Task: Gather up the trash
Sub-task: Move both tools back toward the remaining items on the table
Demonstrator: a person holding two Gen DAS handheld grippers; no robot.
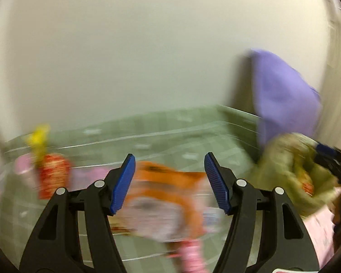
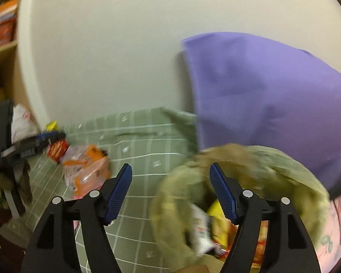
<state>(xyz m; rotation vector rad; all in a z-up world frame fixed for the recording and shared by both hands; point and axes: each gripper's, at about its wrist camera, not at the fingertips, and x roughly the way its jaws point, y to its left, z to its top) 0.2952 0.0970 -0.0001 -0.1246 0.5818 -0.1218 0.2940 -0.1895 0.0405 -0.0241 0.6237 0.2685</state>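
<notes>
Green bedding (image 1: 170, 136) with a white grid pattern spreads under both grippers, backed by a plain pale wall (image 1: 125, 45); both views are smeared with motion blur. A purple pillow (image 2: 261, 91) leans against that wall at the right.

The left gripper (image 1: 169, 182) has its blue-padded jaws spread wide with nothing between them. Just beyond them on the bedding lies an orange-and-clear snack wrapper (image 1: 166, 204) — its print is too blurred to read. Further left sit a red packet (image 1: 53, 175) and a yellow wrapper (image 1: 38, 138), with what may be a pink one beside them.

The right gripper (image 2: 170, 191) is likewise wide open and holds nothing. It hangs over the mouth of an olive-green bag (image 2: 250, 170) resting on the bedding below the pillow; inside the bag show a white packet (image 2: 201, 232) and a yellow wrapper (image 2: 218, 220) among red-printed scraps. In the right wrist view the orange wrapper lies well to the left, near the left gripper — the bag sits apart from it.
</notes>
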